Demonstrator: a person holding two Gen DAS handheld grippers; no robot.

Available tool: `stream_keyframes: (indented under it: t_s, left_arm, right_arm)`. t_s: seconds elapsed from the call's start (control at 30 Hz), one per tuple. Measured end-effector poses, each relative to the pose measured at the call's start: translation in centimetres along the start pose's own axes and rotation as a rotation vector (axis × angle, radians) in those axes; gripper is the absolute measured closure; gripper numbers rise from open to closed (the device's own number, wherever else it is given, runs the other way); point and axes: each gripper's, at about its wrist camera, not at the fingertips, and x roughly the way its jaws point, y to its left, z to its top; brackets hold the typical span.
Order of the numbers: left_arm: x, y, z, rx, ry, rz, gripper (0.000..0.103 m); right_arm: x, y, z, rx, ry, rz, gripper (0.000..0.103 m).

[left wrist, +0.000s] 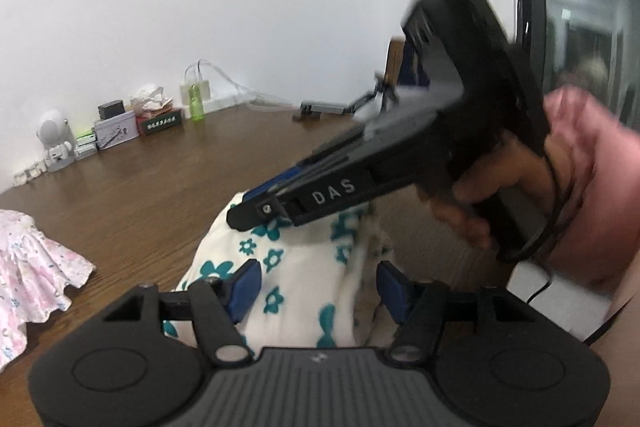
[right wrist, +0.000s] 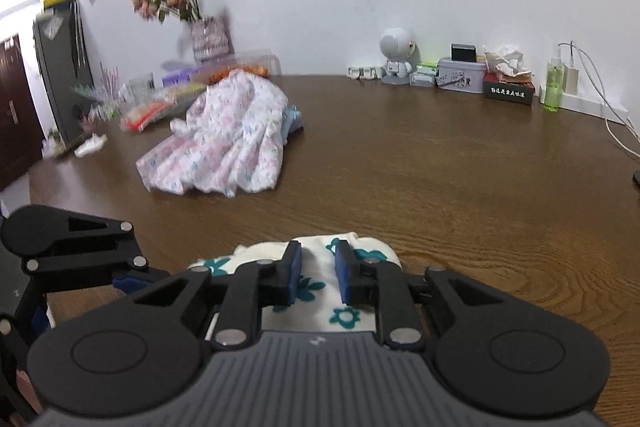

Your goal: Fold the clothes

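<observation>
On the left wrist view, my left gripper (left wrist: 316,285) sits at the bottom of the frame with its blue pads spread wide, the white garment with teal flowers (left wrist: 296,267) bunched between them; I can't tell whether either pad actually presses the cloth. The right gripper (left wrist: 256,209) comes in from the right, a hand (left wrist: 480,195) in a pink sleeve around its handle, its tip down on the same garment at centre frame. A pink floral garment (left wrist: 36,267) lies at the left edge on the wooden table (left wrist: 168,179).

Over to the right wrist view: my right gripper (right wrist: 318,277) at bottom centre has its jaws narrowed, a fold of the teal-flowered garment (right wrist: 320,291) rising between the pads, though contact is unclear. The left gripper (right wrist: 80,247) shows at lower left. The pink floral garment (right wrist: 224,143) lies heaped in the left middle of the frame.
</observation>
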Motion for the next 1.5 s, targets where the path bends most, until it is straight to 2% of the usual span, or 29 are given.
stream_keyframes:
  t_s: [0.1, 0.17, 0.2, 0.27, 0.3, 0.43, 0.6, 0.73, 0.8, 0.83, 0.87, 0.9, 0.93, 0.97, 1.03, 1.3, 1.37, 1.5]
  left_arm:
    - [-2.2, 1.4, 0.8, -0.098, -0.075, -0.047, 0.040]
    - [-2.6, 2.0, 1.0, -0.132, -0.089, -0.014, 0.043]
    - [-2.3, 2.2, 1.0, -0.137, -0.072, 0.003, 0.046]
    - [-1.3, 2.5, 0.7, -0.143, -0.031, 0.015, 0.064]
    - [-0.7, 2.6, 0.5, -0.146, -0.008, 0.005, 0.067]
    - [0.4, 2.0, -0.5, -0.124, 0.007, 0.008, 0.067]
    - [1.1, 1.8, -1.0, -0.100, -0.002, 0.023, 0.065]
    - [0.9, 1.6, -1.1, -0.094, -0.002, 0.025, 0.064]
    - [0.4, 1.8, -0.7, -0.108, -0.009, 0.014, 0.054]
    - [0.0, 1.8, -0.6, -0.121, -0.018, 0.010, 0.038]
    - [-0.5, 1.9, -0.4, -0.138, -0.033, 0.015, 0.015]
    - [-1.0, 2.0, -0.2, -0.161, -0.050, 0.035, 0.006]
    - [-1.6, 2.1, -0.1, -0.185, -0.069, 0.054, 0.000]
    - [-2.2, 2.5, 0.0, -0.228, -0.082, 0.060, 0.000]
    - [-2.9, 3.8, -0.3, -0.380, -0.070, 0.037, 0.000]
    - [-3.1, 9.5, -3.5, -0.964, 0.016, -0.052, 0.000]
    - [-2.9, 10.0, -4.2, -1.036, 0.048, -0.066, 0.000]
    - [-2.4, 10.1, -4.1, -1.061, 0.090, -0.072, 0.000]
  right_arm:
    - [-2.7, -1.1, 0.6, 0.063, -0.077, 0.010, 0.081]
    - [-3.5, -1.5, 0.7, 0.063, -0.085, -0.008, 0.080]
    - [-3.7, -1.6, 0.7, 0.060, -0.081, -0.019, 0.080]
    - [-3.5, -1.8, 0.3, 0.055, -0.060, -0.025, 0.080]
    - [-3.2, -1.9, 0.0, 0.055, -0.048, -0.024, 0.080]
    - [-1.6, -2.3, -1.5, 0.062, -0.004, -0.015, 0.080]
    - [-1.2, -3.1, -2.9, 0.133, -0.014, 0.004, 0.081]
    - [-1.5, -2.9, -2.7, 0.132, -0.022, -0.005, 0.079]
    - [-2.1, -2.9, -2.4, 0.155, -0.035, 0.003, 0.070]
    - [-2.4, -2.9, -2.2, 0.166, -0.041, 0.006, 0.051]
    - [-3.0, -3.0, -1.9, 0.182, -0.055, 0.015, 0.033]
    - [-3.7, -3.0, -1.7, 0.189, -0.069, 0.022, 0.027]
    - [-4.4, -2.9, -1.5, 0.191, -0.083, 0.028, 0.020]
    - [-5.1, -2.8, -1.3, 0.189, -0.090, 0.033, 0.013]
    - [-6.4, -2.8, -0.8, 0.190, -0.088, 0.046, 0.000]
    - [-7.9, -4.4, -0.5, 0.279, 0.001, 0.091, 0.000]
    - [-7.5, -5.0, -0.4, 0.303, 0.038, 0.088, 0.000]
    - [-6.3, -6.0, -0.1, 0.324, 0.116, 0.107, 0.000]
